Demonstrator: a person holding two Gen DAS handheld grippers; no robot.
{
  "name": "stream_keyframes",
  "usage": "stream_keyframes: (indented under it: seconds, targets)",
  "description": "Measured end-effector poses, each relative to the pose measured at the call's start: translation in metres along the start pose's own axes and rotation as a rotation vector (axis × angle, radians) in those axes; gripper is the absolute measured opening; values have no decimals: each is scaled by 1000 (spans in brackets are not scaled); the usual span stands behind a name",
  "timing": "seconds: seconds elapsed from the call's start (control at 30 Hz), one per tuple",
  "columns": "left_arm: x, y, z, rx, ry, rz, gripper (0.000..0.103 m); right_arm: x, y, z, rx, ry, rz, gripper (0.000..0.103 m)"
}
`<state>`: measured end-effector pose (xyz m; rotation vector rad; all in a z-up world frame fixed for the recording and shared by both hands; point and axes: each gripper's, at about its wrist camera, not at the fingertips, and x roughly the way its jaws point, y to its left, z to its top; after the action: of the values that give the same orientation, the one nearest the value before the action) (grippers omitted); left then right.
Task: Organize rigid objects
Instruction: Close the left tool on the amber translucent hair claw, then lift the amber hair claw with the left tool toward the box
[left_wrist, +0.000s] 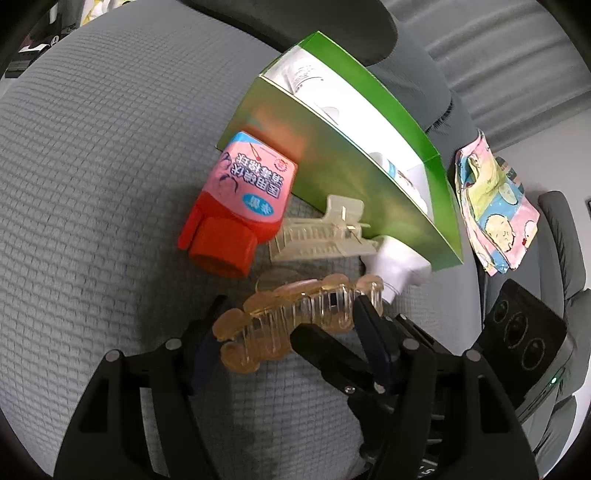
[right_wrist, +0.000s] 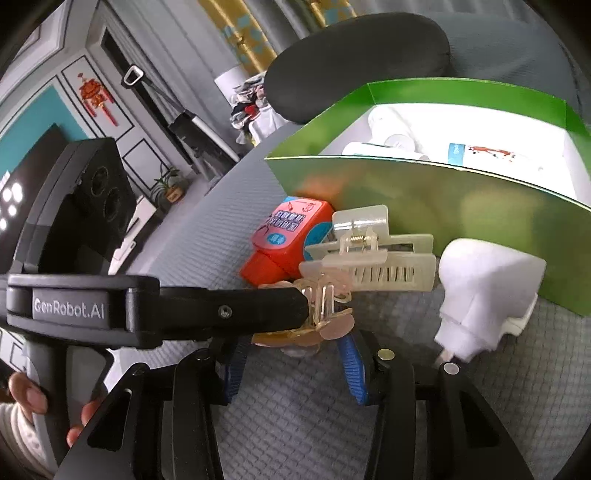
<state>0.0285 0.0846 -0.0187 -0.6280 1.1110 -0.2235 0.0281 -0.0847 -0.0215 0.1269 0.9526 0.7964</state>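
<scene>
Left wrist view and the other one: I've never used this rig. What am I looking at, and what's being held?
There is no robot. A person holds a two-finger claw in each hand, and a fisheye camera on each looks along its fingers. One picture comes from the left claw, the other from the right claw. On the grey cushion lie a red bottle, a pale hair clip and a white tube, beside an open green box. Both claws sit around one amber hair clip, and their pads seem to press on it.
</scene>
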Motion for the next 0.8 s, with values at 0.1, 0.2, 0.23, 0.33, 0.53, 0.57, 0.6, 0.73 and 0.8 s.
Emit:
stream_keyframes:
  seconds: [0.1, 0.2, 0.23, 0.33, 0.53, 0.57, 0.6, 0.73, 0.8]
  targets:
    - [-9, -2, -7, 16, -7, -1, 66, -8, 7, -7, -6, -7, 2, 47]
    - [-16, -7, -16, 33, -16, -2, 66, -19, 14, -13, -6, -27, -6, 47]
    - [-16, -9, -18, 39, -19, -1, 66, -23, 15, -14, -1, -33, -7, 47]
    - [-21, -13, -23, 55, -26, -2, 66, -31, 18, -18, 3, -46, -11, 47]
    - [-30, -34, -34, 115, -46, 11, 68, -52, 23, -23, 6, -85, -20, 47]
    - [-31, -39, -35, 128, -50, 15, 69, -57, 24, -23, 4, -93, -23, 47]
    - [-32, -43, -37, 141, -54, 17, 69, -60, 25, -24, 3, -101, -24, 47]
    - [-35, -64, -42, 185, -71, 13, 69, -80, 28, -27, -7, -149, -34, 47]
    - [-36, -75, -46, 213, -81, 21, 69, -87, 29, -29, -6, -165, -34, 47]
